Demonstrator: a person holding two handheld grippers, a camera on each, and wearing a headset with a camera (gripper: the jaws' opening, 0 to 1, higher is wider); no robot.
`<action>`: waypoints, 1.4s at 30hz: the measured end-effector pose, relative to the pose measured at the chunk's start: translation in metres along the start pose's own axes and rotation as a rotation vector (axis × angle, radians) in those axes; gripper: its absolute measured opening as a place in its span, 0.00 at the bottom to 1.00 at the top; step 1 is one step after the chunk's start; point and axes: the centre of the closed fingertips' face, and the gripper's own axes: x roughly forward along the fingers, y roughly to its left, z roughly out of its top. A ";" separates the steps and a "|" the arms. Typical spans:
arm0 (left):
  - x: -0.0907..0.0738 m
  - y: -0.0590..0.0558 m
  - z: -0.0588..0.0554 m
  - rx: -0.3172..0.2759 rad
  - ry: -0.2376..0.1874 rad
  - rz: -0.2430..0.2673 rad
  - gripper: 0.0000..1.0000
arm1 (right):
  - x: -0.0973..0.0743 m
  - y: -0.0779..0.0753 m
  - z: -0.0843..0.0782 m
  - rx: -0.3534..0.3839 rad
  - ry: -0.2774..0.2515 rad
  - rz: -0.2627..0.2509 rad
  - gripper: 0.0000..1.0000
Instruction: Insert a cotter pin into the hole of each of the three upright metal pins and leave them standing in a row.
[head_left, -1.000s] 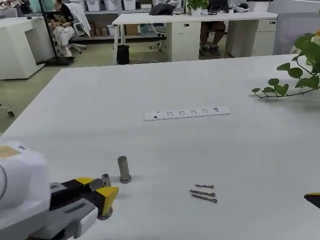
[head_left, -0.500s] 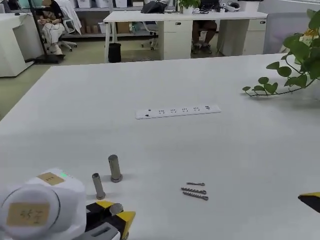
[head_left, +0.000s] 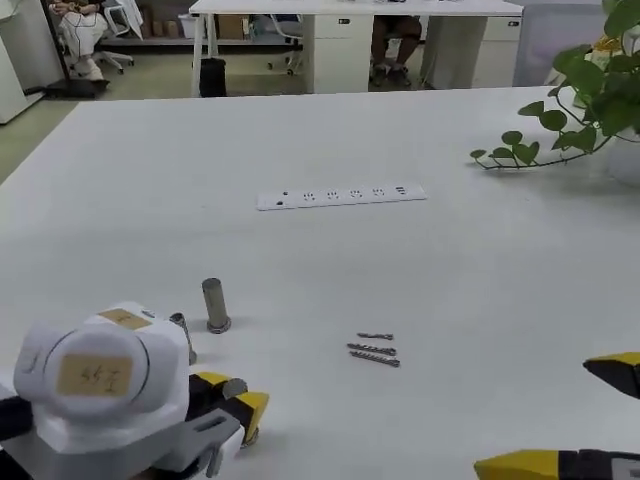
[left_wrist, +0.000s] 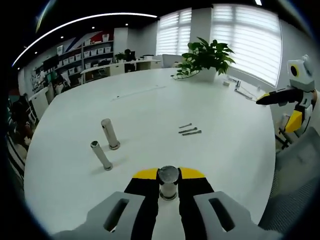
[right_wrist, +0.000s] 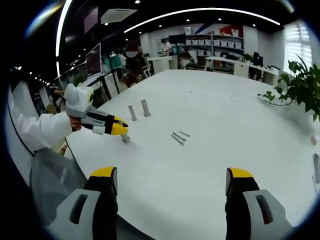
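Left gripper view: near metal pin (left_wrist: 168, 182) upright, clamped btwn left gripper (left_wrist: 168, 174) jaws. Vs 1 s ago it's drawn off toward me, away from thick pin (left_wrist: 109, 134) & thin pin (left_wrist: 101, 155). Lifted or not, can't tell. Cotter pins (left_wrist: 189, 130) lie loose nearby. Right gripper (right_wrist: 172, 173) gapes empty, so cotter pickup looks next.

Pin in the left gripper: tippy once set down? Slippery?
Likely tippy: the metal pin is tall over a small foot. Its smooth round shaft may twist in the left gripper. Looks solid metal, so probably heavy for its size.
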 end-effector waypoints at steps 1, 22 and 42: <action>0.001 0.000 -0.001 -0.007 0.001 0.001 0.10 | 0.000 0.000 0.000 -0.001 -0.001 -0.002 0.88; 0.003 -0.005 -0.004 0.013 -0.044 0.036 0.11 | -0.008 0.004 0.000 -0.015 0.000 -0.038 0.87; -0.009 -0.022 -0.016 0.074 -0.053 -0.055 0.80 | 0.004 0.010 -0.012 -0.034 0.040 -0.039 0.87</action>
